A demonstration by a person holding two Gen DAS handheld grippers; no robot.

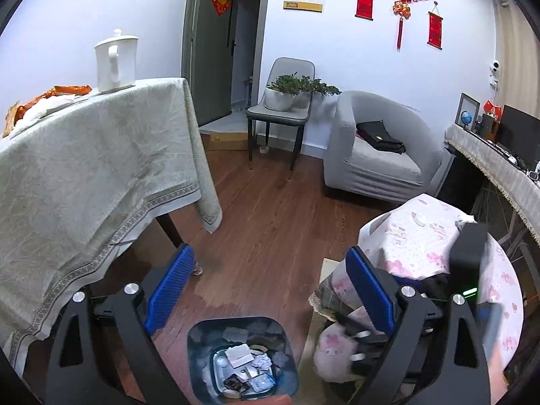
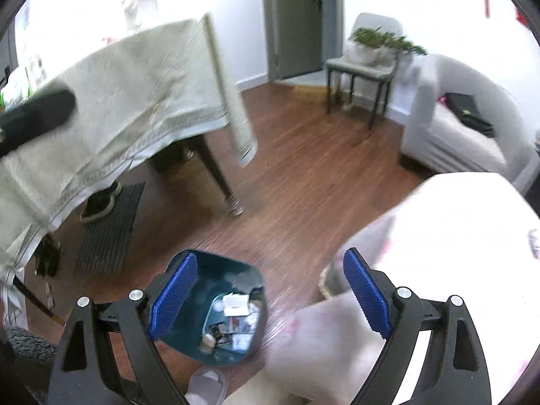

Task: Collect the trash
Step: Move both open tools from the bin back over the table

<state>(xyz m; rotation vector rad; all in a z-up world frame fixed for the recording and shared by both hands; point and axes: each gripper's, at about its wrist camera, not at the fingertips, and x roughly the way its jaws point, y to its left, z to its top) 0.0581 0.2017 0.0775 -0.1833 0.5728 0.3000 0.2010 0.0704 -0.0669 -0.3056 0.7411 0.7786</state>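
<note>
Left of the trash bin, wrappers lie on the worktop. Above the bin, both the left hand-held gripper and right hand-held gripper gape wide, empty; a hurried reach risks toppling the mug.

Showing glossy brown wood-grain planks on the floor, catching a pale sheen near the bin, itself looking like smooth dark plastic holding crumpled paper and shiny wrappers. Draping matt, finely textured woven cloth over the left table, edged with a patterned band. Sitting far left, a glazed white ceramic mug. Wearing ribbed blue rubbery pads on matt black plastic fingers with bright metal bolts.
</note>
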